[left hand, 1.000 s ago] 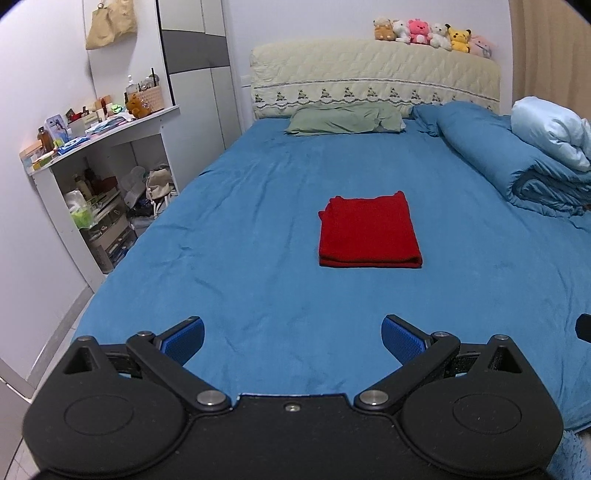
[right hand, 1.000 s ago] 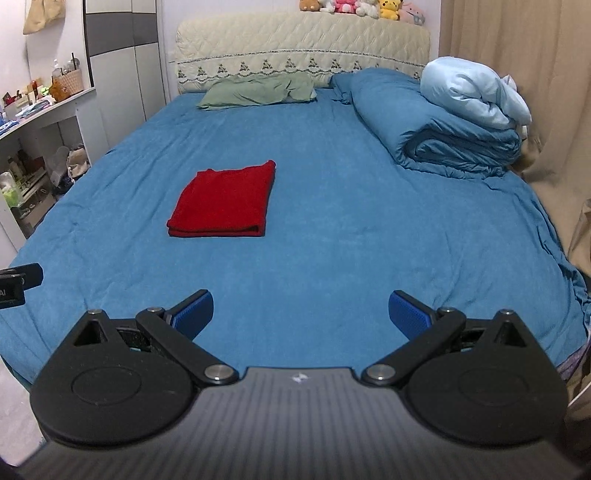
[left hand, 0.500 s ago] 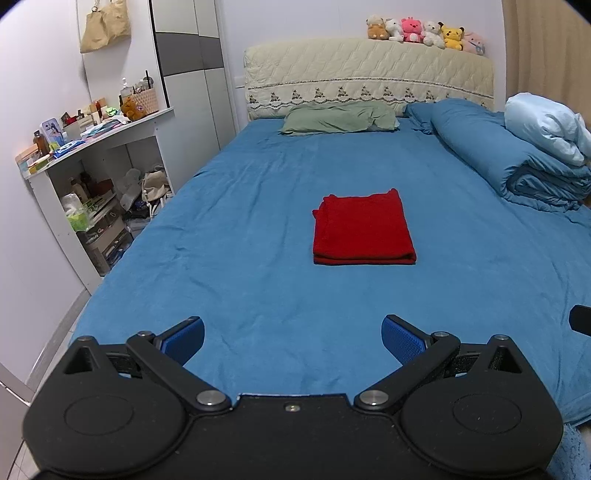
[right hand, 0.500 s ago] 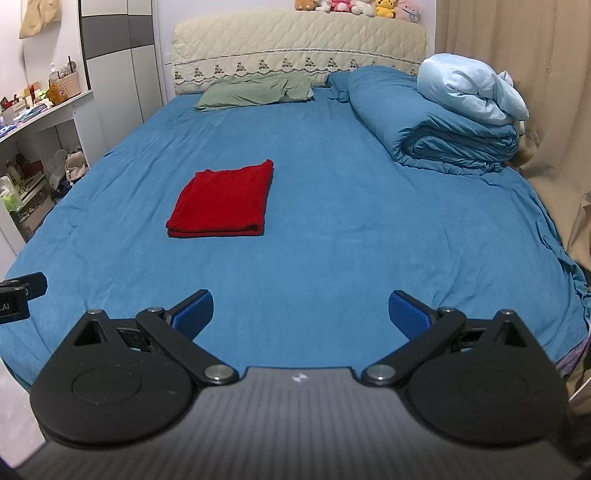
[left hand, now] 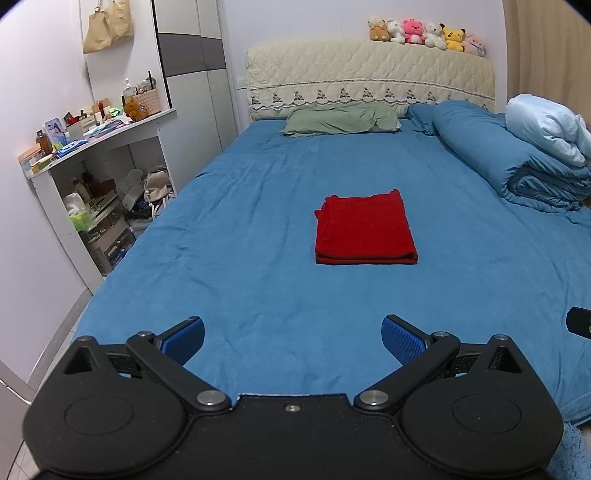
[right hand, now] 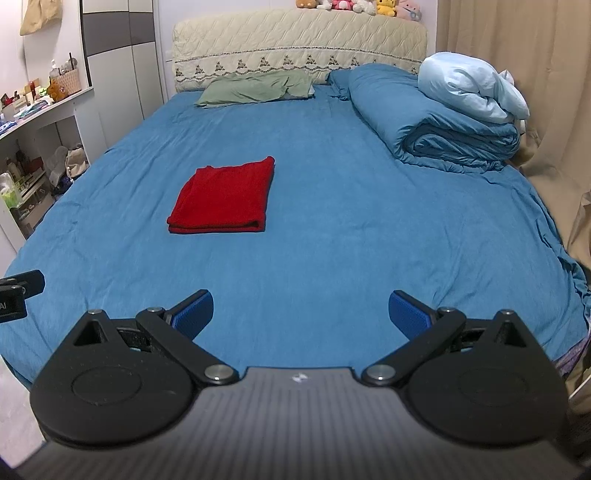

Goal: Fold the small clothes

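While I am holding the left gripper [left hand: 291, 334] and right gripper [right hand: 301, 310] spread wide and empty above the near bed [left hand: 258, 295] edge, one red garment [left hand: 364, 230] is lying folded mid-mattress; I am judging it done, advising a clear retreat. Beyond: one green pillow [left hand: 340, 119], six plush toys [left hand: 424, 33].

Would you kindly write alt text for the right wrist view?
A folded red garment lies flat on a blue bed, ahead-left of the open, empty right gripper. A rolled blue duvet sits far right, a green pillow by the headboard.
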A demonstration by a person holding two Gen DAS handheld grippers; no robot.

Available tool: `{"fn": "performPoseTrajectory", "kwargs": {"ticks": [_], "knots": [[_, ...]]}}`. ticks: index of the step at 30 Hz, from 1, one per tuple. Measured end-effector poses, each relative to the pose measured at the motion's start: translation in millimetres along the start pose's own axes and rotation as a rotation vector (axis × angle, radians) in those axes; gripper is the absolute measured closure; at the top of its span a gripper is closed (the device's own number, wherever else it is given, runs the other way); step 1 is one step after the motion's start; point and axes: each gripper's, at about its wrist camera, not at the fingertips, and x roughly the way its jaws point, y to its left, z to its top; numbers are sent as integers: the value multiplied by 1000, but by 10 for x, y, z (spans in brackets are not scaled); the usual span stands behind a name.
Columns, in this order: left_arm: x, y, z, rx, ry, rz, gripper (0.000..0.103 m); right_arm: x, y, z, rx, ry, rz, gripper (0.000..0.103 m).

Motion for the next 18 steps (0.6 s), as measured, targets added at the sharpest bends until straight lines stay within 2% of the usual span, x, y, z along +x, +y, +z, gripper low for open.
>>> {"fn": "performPoseTrajectory", "kwargs": {"ticks": [18], "knots": [[-53,-33,-6,5,-15,6,0,-7,-13,3,1,-2,2,0]]}}
